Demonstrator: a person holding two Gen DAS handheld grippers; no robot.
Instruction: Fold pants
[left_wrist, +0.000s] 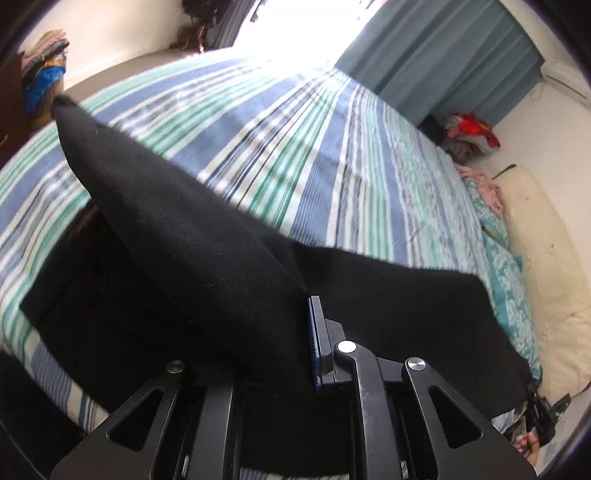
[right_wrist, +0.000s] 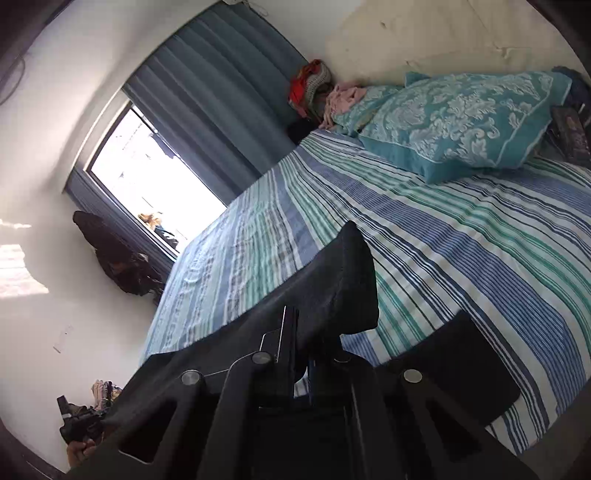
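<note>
The black pants (left_wrist: 177, 236) are lifted above the striped bed (left_wrist: 295, 147). My left gripper (left_wrist: 306, 343) is shut on one edge of the pants, and the cloth rises in a fold to the upper left while more of it lies on the bed below. My right gripper (right_wrist: 301, 347) is shut on another edge of the pants (right_wrist: 332, 291), which drapes over its fingers. A lower black part (right_wrist: 465, 376) lies on the bed (right_wrist: 461, 236) at the right.
A teal patterned pillow (right_wrist: 458, 118) lies at the bed's head, with clothes (right_wrist: 314, 85) piled in the corner by the blue curtain (right_wrist: 218, 96). A bright window (right_wrist: 147, 173) faces the bed's far side. A clothes pile (left_wrist: 40, 81) stands at the far left.
</note>
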